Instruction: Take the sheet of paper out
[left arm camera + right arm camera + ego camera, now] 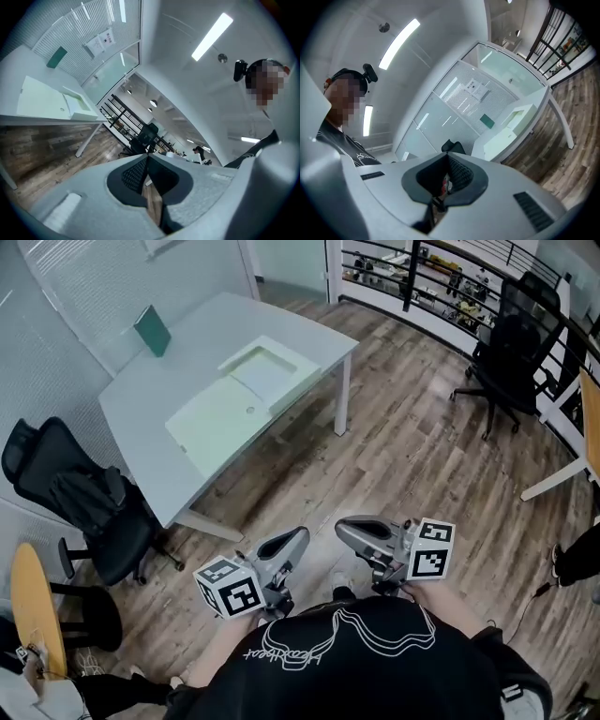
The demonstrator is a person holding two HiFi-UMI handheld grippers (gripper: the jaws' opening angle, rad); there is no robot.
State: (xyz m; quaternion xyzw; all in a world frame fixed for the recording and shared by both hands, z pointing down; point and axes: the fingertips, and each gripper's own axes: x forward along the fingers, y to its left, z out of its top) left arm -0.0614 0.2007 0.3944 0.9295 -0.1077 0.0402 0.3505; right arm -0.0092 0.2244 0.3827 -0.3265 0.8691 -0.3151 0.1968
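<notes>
worktop (187, 343) stands well apart from the person, across a stretch of wooden floor (422, 446). a pale green case (220, 423) lies open on the worktop, with its flat lid half nearer the person and its raised tray half (236, 362) beyond. a paler flat surface inside the tray half appears to be the sheet of paper (265, 373); this cannot be confirmed at this range. a dark green book (152, 331) stands tilted near the far edge of the worktop, apart from the case. a black office chair (84, 498) stands beside the worktop. left claw (300, 533) and right claw (342, 526) are held close to the person's body, above the floor, near each other. in each gripper view the jaws are pressed together at the tips, with nothing between them.
</notes>
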